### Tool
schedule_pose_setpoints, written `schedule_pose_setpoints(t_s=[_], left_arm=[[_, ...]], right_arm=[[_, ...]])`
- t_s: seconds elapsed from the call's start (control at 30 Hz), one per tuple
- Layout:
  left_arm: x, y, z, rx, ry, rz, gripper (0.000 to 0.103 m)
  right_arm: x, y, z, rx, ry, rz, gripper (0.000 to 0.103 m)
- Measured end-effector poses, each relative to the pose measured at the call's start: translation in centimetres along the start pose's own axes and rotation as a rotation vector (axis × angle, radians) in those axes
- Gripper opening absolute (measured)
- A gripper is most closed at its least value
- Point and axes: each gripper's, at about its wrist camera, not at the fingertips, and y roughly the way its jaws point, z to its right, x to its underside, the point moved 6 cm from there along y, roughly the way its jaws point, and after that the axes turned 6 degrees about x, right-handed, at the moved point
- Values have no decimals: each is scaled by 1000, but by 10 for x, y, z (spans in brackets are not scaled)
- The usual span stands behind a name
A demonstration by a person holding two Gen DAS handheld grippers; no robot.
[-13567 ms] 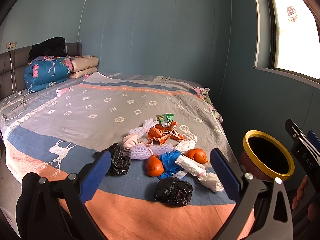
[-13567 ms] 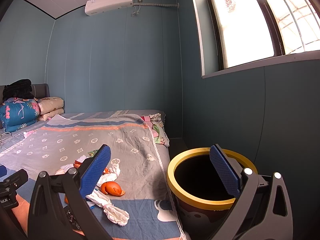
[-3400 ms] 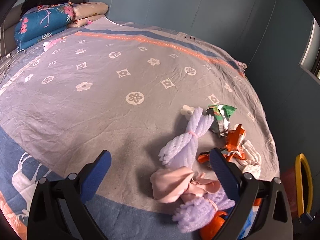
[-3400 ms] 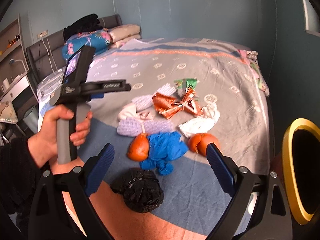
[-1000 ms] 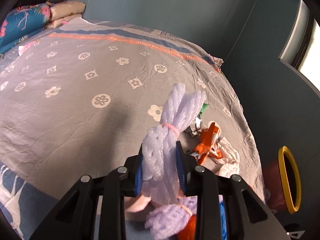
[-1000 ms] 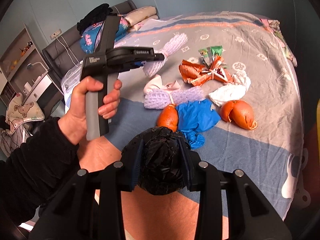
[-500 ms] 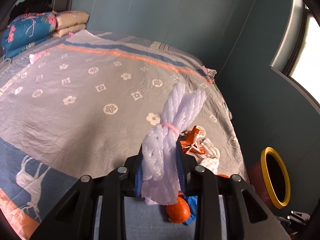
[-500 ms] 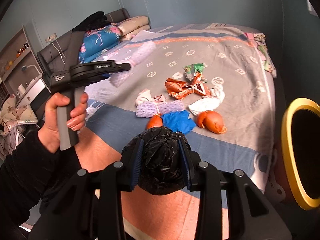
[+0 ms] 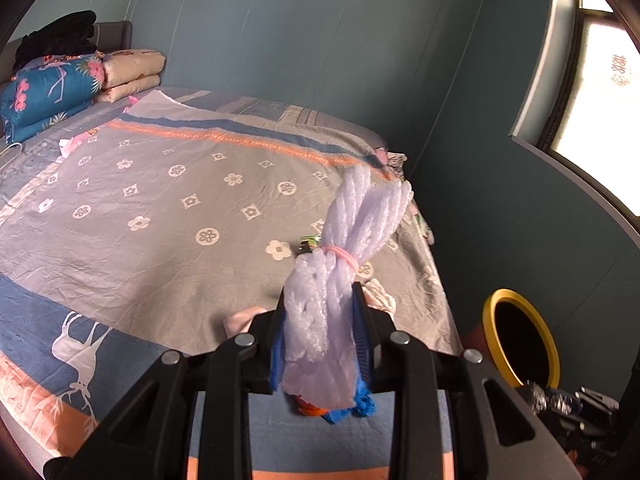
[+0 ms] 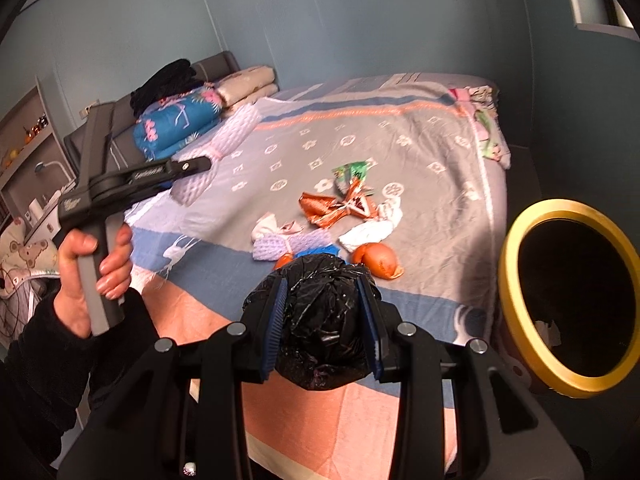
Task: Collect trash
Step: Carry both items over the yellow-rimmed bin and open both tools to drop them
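The left gripper (image 9: 320,340) is pinching a lavender foam net bundle (image 9: 340,264), tied at its waist with a pink band, its upper half sticking out ahead of the blue pads. The right gripper (image 10: 324,328) is clamping a crumpled black plastic bag (image 10: 320,320) that is filling the gap between its pads. Both are being carried above the bed (image 10: 440,184). To the right of each gripper, beside the bed's edge, the yellow-rimmed bin (image 10: 568,300) is standing with its dark mouth open and nothing lying across it. Just beyond the right gripper more trash is lying on the bedspread: an orange peel (image 10: 378,260), a white crumpled tissue (image 10: 370,234), a copper foil wrapper (image 10: 336,208), a second lavender net (image 10: 292,246) and a green packet (image 10: 352,170). Far to the left, a hand (image 10: 92,276) is gripping the left gripper's handle.
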Motion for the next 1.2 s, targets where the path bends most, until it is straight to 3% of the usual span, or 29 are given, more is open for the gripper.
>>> schedule_pose_setpoints(t_s=[0.23,0.63,1.2], left_arm=[[3,-8,29,22,35,7,27],[3,-3,101,121,107,6,27],[11,47,189,252,172,-70,27]], right_arm=[[-14,-26,19,37,12,54,33],[-41,-75,71,135,62,158,33],[-57,-111,147,278,149,235,33]])
